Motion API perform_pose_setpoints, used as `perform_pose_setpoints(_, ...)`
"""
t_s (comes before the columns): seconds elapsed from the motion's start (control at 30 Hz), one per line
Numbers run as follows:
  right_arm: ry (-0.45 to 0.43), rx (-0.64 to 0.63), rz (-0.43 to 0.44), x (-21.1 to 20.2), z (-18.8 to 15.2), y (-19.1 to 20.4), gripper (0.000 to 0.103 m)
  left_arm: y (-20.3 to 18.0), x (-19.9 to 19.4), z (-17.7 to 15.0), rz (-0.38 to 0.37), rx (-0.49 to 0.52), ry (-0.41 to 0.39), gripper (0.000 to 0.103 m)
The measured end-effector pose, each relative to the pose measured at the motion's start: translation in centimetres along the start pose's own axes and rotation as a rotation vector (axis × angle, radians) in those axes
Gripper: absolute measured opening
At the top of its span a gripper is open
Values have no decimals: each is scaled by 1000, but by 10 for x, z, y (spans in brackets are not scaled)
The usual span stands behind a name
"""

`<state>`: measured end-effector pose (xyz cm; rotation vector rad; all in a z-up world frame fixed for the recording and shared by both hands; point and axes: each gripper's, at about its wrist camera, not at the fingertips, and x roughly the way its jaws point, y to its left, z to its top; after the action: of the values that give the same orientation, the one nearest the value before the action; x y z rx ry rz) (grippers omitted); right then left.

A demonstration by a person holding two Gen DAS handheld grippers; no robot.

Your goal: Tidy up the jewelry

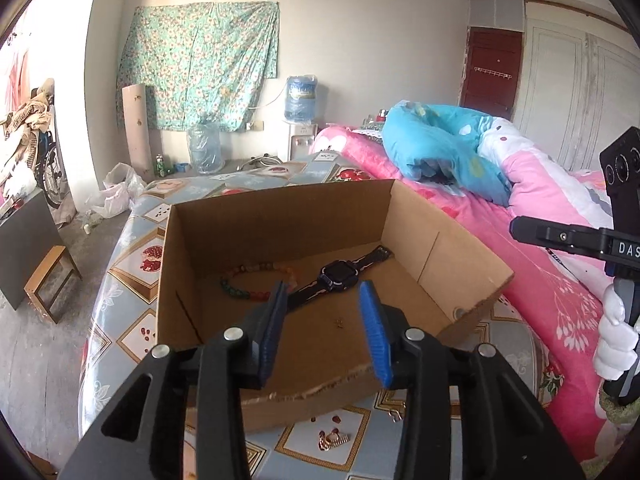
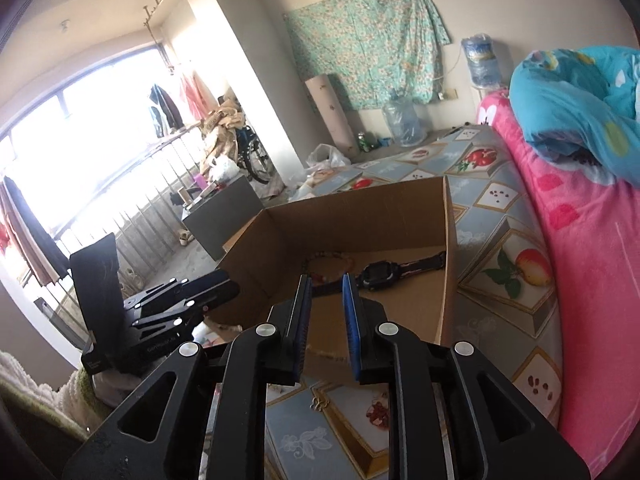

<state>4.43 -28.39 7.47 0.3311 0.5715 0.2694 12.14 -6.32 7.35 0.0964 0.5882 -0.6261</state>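
Jewelry remains outside the open brown cardboard box (image 1: 280,240): a small gold ring cluster with red stones (image 1: 332,438) lies on the fruit-patterned cloth (image 1: 132,256) just before the box's torn near wall, below and behind the left claw (image 1: 326,312), which is the nearer one. A thin gold hook-shaped piece (image 2: 318,403) lies beneath the right claw (image 2: 326,300). Both claws are spread and empty. Inside the box lie a black wristwatch (image 1: 340,276), angled lengthwise toward the far right corner, and a multicoloured bead bracelet (image 1: 256,280).
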Motion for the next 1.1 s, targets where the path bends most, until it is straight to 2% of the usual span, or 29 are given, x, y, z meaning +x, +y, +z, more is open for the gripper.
perform_pose_setpoints(0.2,93,26,33,0,-55,16,23,-10,-27,-33,-8,35,30,41)
perform_pose_setpoints(0.4,223,93,5,43,-98,25,23,-22,-12,-73,-21,-13,171,41)
perform_pose_setpoints(0.57,264,119,-3,67,-102,27,23,-33,14,-93,42,45,220,41)
perform_pose_setpoints(0.67,267,125,1,73,-98,29,23,-33,31,-97,92,87,243,30)
perform_pose_setpoints(0.8,277,132,9,81,-96,29,23,-27,47,-99,84,97,266,17)
perform_pose_setpoints(0.9,290,135,14,84,-98,26,23,-27,55,-102,77,120,292,12)
perform_pose_setpoints(1.1,299,132,19,85,-99,25,23,-25,59,-102,50,110,311,11)
